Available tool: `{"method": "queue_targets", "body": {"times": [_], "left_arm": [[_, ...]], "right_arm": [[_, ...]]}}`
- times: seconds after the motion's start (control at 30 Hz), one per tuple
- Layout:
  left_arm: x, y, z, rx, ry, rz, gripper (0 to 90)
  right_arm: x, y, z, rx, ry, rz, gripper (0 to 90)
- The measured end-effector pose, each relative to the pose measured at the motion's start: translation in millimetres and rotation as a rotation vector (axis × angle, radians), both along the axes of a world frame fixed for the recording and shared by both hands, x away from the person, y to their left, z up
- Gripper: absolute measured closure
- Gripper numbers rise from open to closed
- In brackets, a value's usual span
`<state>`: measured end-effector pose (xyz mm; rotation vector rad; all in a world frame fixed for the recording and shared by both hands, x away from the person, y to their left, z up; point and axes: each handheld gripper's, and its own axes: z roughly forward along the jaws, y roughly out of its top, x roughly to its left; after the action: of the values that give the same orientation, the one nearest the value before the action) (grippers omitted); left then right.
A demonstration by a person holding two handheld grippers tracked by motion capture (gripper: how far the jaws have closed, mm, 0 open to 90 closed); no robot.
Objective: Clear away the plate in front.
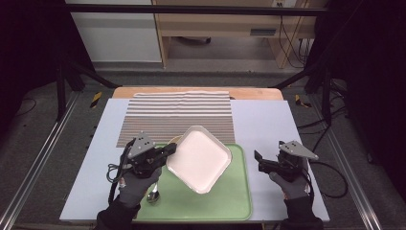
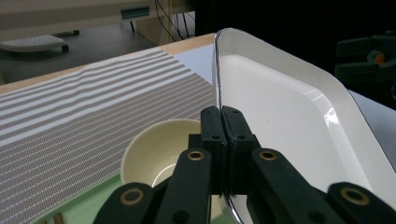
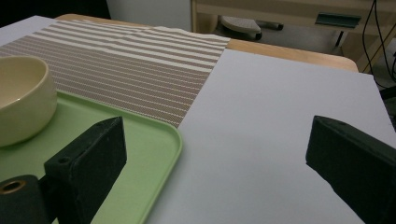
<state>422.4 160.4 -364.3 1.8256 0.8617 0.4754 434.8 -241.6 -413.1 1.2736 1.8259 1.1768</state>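
Above the green plastic tray (image 1: 230, 201), the square white plate (image 1: 198, 158) hangs tilted, its left rim pinched between the clenched jaws of the left gripper (image 1: 171, 149). By the look of it, the plate is lifted but not yet set down, perhaps on the striped brown placemat (image 1: 177, 112) beyond. The cream bowl (image 2: 159, 149) and a small metal piece (image 1: 153, 196) remain on the tray. The right gripper (image 1: 258, 160) waits to the right, jaws spread wide and holding nothing.

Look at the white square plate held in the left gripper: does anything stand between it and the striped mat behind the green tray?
Nothing visible blocks it. The left gripper is shut on the plate rim, and the striped mat lies bare beyond. Only the cream bowl sits on the tray beside and under the plate's edge.
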Motion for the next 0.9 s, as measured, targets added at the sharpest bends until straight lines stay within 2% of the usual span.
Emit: {"method": "queue_targets", "body": {"times": [0.3, 0.53, 0.9], "left_arm": [[-8.2, -12.4, -16.0, 0.016, 0.051, -0.027, 88.1], [-13.6, -21.8, -30.4, 0.047, 0.086, -0.042, 88.1], [-16.8, -34.6, -50.0, 0.08, 0.125, -0.066, 88.1]], "right_arm": [[-0.7, 0.6, 1.1, -0.003, -0.006, 0.003, 5.3], [-2.6, 0.2, 3.7, 0.007, -0.014, 0.004, 5.3], [-2.6, 1.6, 3.7, 0.005, -0.016, 0.008, 5.3]]}}
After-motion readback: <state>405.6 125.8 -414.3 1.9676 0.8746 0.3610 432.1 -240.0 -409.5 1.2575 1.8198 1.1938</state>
